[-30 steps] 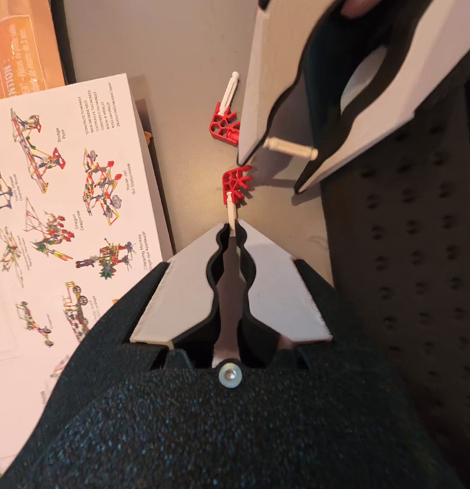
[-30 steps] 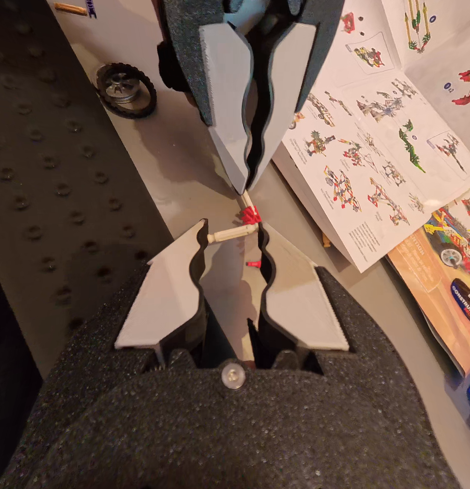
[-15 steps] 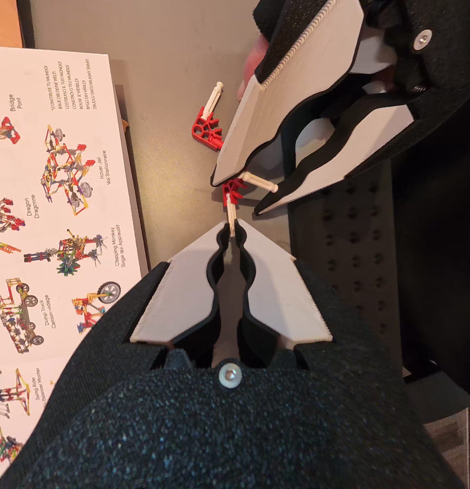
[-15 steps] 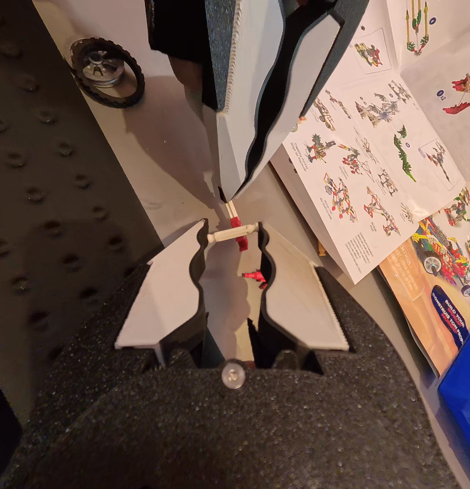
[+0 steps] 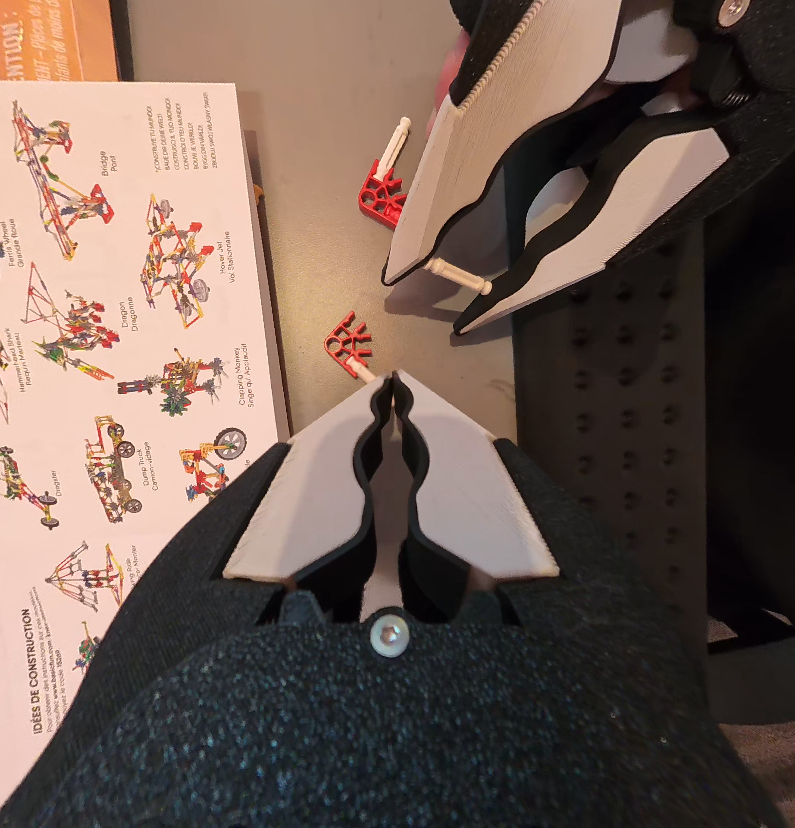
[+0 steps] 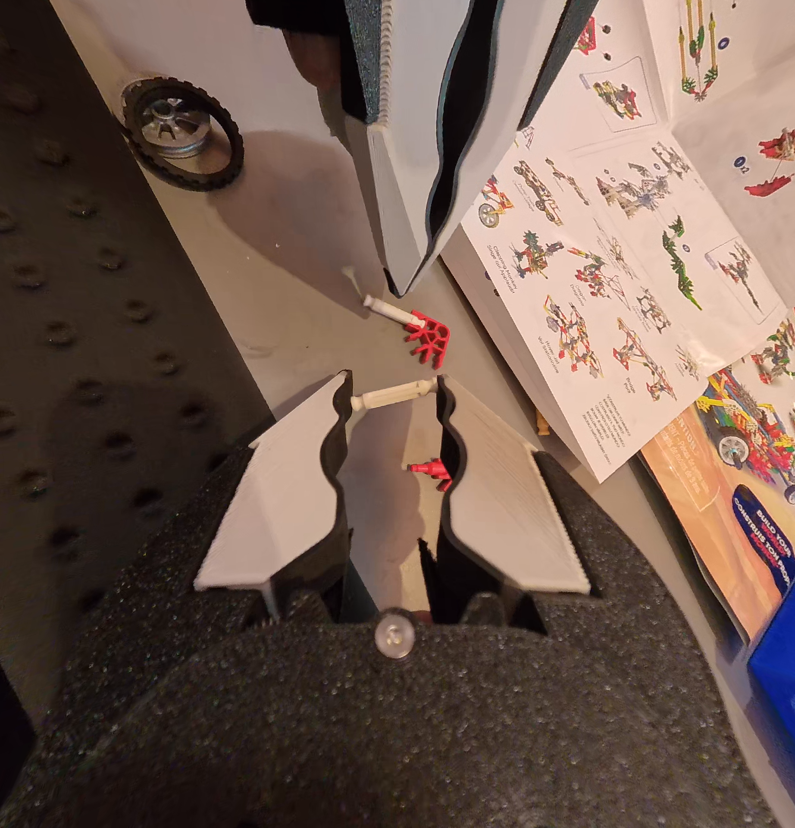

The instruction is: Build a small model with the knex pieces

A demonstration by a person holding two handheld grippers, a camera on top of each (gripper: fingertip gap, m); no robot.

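The left gripper (image 5: 392, 380) is clenched on just the end of a short white rod (image 5: 365, 372) bearing a red connector (image 5: 345, 342), and the right gripper (image 6: 393, 394) pinches a second white rod (image 6: 393, 395) end to end over the grey table (image 5: 333, 89), so either piece could pivot or spring free.

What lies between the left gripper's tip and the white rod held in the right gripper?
A red connector with its plugged-in rod lies there, just below the left tip; the right wrist view shows it best.
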